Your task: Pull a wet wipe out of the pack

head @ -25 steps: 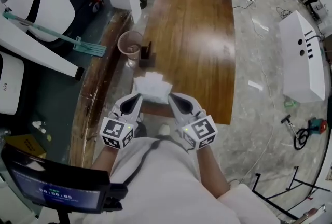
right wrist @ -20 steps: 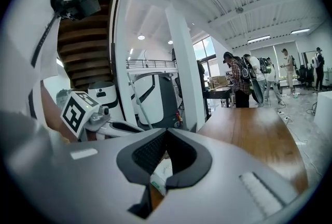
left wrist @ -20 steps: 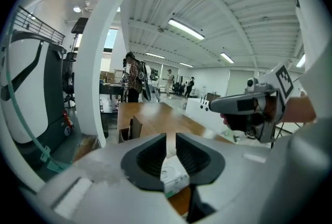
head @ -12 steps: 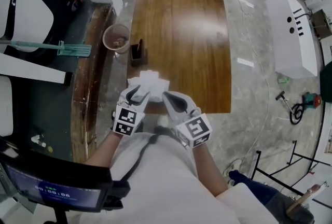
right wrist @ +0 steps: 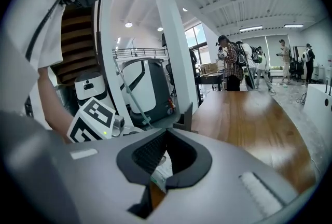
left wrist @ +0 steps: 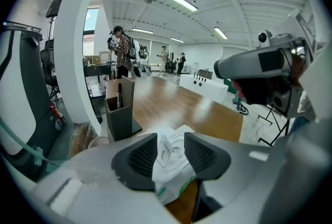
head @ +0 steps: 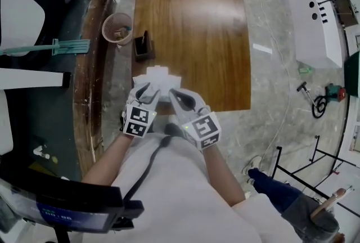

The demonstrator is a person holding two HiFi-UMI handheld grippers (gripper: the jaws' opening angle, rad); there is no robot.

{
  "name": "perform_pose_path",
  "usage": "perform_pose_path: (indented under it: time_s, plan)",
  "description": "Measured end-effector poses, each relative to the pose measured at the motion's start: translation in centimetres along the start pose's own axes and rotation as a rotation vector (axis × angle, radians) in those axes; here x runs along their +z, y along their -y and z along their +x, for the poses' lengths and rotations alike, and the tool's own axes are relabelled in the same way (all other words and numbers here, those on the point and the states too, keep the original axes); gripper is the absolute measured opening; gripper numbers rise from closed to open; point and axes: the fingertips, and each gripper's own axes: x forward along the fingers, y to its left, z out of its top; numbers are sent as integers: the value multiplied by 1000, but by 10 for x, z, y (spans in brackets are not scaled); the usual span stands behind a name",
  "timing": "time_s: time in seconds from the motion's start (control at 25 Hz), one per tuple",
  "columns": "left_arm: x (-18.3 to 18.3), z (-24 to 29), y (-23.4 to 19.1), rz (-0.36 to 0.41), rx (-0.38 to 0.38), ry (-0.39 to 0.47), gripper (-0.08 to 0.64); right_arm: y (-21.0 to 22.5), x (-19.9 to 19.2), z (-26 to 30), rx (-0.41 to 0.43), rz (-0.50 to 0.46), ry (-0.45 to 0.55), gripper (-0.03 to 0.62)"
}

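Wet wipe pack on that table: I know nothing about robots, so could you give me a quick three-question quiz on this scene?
1. True or false: the wet wipe pack lies at the far end of the wooden table.
2. Whose jaws stand wide apart? A) left gripper B) right gripper C) both
3. What dark thing stands on the table just beyond the pack?

Key:
1. False. It lies at the near edge.
2. A. The left jaws have just been opening, with the pack showing between them. The right jaws are shut on the pack's edge.
3. A dark box-shaped holder.
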Motion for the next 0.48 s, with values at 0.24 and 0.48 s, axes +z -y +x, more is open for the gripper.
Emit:
perform_pose_path:
  time_s: [0.24,0.48]
  plan:
    - [4,2,-6,-2,23,-2,94,1,-9,11,17,7,-32,8]
    - [2,-2,-19,-68,64,8,6,7,-14,18,17,8,-57,8]
